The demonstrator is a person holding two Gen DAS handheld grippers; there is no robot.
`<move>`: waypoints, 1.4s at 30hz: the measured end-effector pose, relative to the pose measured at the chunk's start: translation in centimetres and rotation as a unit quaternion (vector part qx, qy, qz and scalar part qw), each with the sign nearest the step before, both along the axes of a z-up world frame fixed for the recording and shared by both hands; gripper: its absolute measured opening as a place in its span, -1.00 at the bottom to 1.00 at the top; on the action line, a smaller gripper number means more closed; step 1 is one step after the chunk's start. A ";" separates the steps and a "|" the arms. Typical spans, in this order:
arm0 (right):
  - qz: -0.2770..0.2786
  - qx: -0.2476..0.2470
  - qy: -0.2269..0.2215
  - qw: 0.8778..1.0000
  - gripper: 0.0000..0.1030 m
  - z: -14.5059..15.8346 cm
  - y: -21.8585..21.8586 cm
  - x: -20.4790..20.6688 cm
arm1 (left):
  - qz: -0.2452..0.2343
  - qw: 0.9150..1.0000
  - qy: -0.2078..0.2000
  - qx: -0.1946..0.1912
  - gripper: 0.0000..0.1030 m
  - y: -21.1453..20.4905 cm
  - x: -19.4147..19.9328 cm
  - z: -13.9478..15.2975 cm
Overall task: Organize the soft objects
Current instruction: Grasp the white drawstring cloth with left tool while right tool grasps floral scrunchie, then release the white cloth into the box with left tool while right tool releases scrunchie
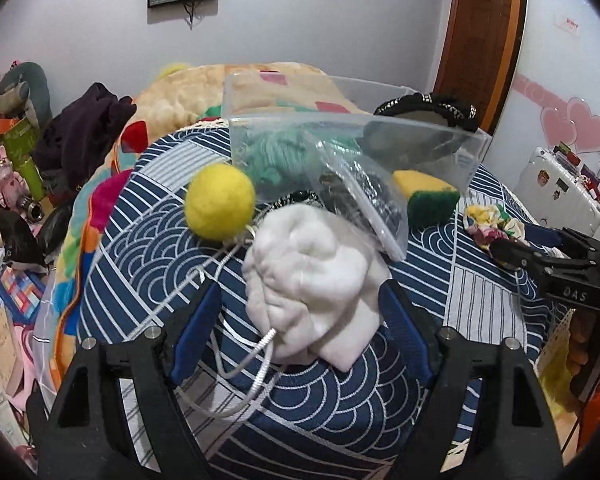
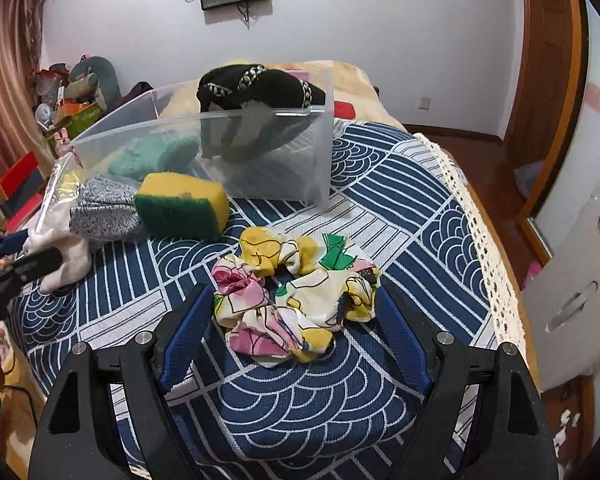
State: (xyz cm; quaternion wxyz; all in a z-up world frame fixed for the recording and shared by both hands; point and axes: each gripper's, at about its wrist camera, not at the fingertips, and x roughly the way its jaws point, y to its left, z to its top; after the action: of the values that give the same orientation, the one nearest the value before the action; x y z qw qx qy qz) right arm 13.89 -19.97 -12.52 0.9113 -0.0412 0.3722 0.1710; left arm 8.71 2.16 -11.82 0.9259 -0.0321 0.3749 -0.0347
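Observation:
In the left wrist view my left gripper [image 1: 300, 300] is open, its blue pads on either side of a white drawstring pouch [image 1: 312, 276] lying on the blue patterned cloth [image 1: 340, 412]. A yellow felt ball [image 1: 219, 201] lies just behind it. In the right wrist view my right gripper [image 2: 296, 304] is open around a floral scrunchie [image 2: 292, 296]. A clear plastic bin [image 2: 284, 156] behind holds green yarn [image 2: 140, 158] and a black hat [image 2: 260, 84]. A yellow-green sponge [image 2: 184, 204] and a clear bag with grey cloth [image 2: 100, 212] lie beside the bin.
The cloth covers a round surface with a lace edge [image 2: 480, 232] on the right. A plush blanket [image 1: 188, 92] and dark clothes [image 1: 84, 128] lie behind. A white suitcase [image 1: 560, 188] stands at the right. Clutter covers the floor at the left [image 1: 8, 280].

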 end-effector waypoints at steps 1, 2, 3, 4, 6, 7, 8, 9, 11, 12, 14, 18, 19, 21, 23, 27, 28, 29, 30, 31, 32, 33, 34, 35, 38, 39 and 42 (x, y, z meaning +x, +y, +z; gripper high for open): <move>0.000 0.000 0.002 1.000 0.33 0.0 0.0 0.0 | 0.000 1.000 0.000 -0.002 0.39 0.0 0.0 -0.1; 0.002 0.001 0.004 1.000 0.18 -0.1 0.0 0.0 | -0.005 1.000 0.001 -0.006 0.21 0.0 -0.1 -0.2; 0.002 0.003 0.005 1.000 0.05 -0.1 0.0 0.0 | -0.010 1.000 0.004 -0.012 0.13 0.0 -0.1 -0.2; 0.003 0.004 0.003 1.000 -0.01 -0.1 0.0 -0.2 | -0.012 1.000 0.004 -0.015 -0.01 -0.1 -0.2 -0.2; 0.007 0.008 0.002 1.000 -0.28 0.2 0.0 -0.3 | -0.010 1.000 -0.002 -0.010 -0.19 -0.2 -0.5 -0.1; 0.008 0.009 0.000 1.000 -0.35 0.3 0.1 -0.4 | -0.010 1.000 -0.006 -0.007 -0.33 -0.2 -0.7 0.0; 0.009 0.008 -0.002 1.000 -0.46 0.3 0.1 -0.4 | -0.010 1.000 -0.008 -0.008 -0.41 -0.1 -0.9 0.2; 0.009 0.009 -0.004 1.000 -0.53 0.4 0.1 -0.5 | -0.011 1.000 -0.010 -0.014 -0.44 0.1 -1.1 0.3; 0.011 0.015 -0.006 1.000 -0.61 0.6 0.1 -0.6 | -0.011 1.000 -0.013 -0.020 -0.56 0.4 -1.6 0.6; 0.012 0.017 -0.008 1.000 -0.65 0.7 0.2 -0.7 | -0.009 1.000 -0.016 -0.019 -0.57 0.5 -1.8 0.8; 0.013 0.022 -0.013 1.000 -0.67 1.0 0.2 -0.8 | -0.006 1.000 -0.022 -0.021 -0.60 0.7 -2.3 1.2; 0.016 0.033 -0.031 0.999 -0.68 2.1 0.2 -1.2 | -0.004 0.999 -0.042 -0.023 -0.61 0.8 -3.4 2.7; 0.016 0.034 -0.037 0.999 -0.68 2.4 0.2 -1.3 | -0.003 0.999 -0.048 -0.021 -0.61 0.8 -3.6 3.1; 0.018 0.040 -0.046 0.998 -0.68 3.0 0.2 -1.4 | 0.000 0.998 -0.063 -0.017 -0.61 0.8 -4.1 4.1; 0.020 0.043 -0.058 0.997 -0.68 3.7 0.3 -1.6 | 0.004 0.997 -0.079 -0.015 -0.61 1.0 -4.5 5.3; 0.024 0.049 -0.082 0.995 -0.68 5.1 0.6 -1.9 | 0.013 0.995 -0.101 -0.018 -0.61 1.6 -4.5 7.0; 0.025 0.052 -0.088 0.994 -0.68 5.5 0.7 -2.0 | 0.016 0.994 -0.109 -0.020 -0.61 1.8 -4.5 7.6; 0.026 0.054 -0.094 0.994 -0.68 5.9 0.8 -2.0 | 0.019 0.993 -0.113 -0.020 -0.61 1.8 -4.4 7.9; 0.026 0.059 -0.100 0.993 -0.68 6.4 0.9 -2.0 | 0.021 0.992 -0.119 -0.022 -0.61 2.0 -4.2 8.5; 0.028 0.064 -0.108 0.992 -0.68 6.9 1.1 -1.9 | 0.023 0.992 -0.123 -0.024 -0.61 2.2 -3.9 8.8; 0.030 0.067 -0.113 0.991 -0.68 7.3 1.3 -1.9 | 0.025 0.991 -0.129 -0.026 -0.61 2.3 -3.7 9.3; 0.033 0.070 -0.118 0.990 -0.68 7.7 1.5 -1.8 | 0.026 0.990 -0.133 -0.027 -0.61 2.4 -3.4 9.7; 0.036 0.073 -0.126 0.989 -0.68 8.2 1.9 -1.6 | 0.027 0.990 -0.137 -0.027 -0.61 2.5 -3.1 10.0; 0.038 0.074 -0.131 0.988 -0.68 8.4 2.2 -1.6 | 0.029 0.989 -0.143 -0.027 -0.61 2.5 -2.8 10.5; 0.047 0.077 -0.150 0.985 -0.68 9.6 3.3 -1.2 | 0.029 0.987 -0.157 -0.021 -0.60 2.3 -1.7 11.5; 0.049 0.079 -0.155 0.983 -0.68 10.0 3.7 -1.0 | 0.028 0.987 -0.160 -0.018 -0.60 2.2 -1.3 11.8; 0.055 0.085 -0.165 0.981 -0.68 10.7 4.6 -0.3 | 0.027 0.986 -0.167 -0.007 -0.60 1.9 0.0 12.3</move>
State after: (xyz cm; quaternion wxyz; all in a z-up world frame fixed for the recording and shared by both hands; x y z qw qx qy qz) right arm 13.57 -15.38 -1.82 0.9497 -0.0114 0.1977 0.2428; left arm 8.67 4.07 0.48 0.9758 -0.0427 0.2138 -0.0174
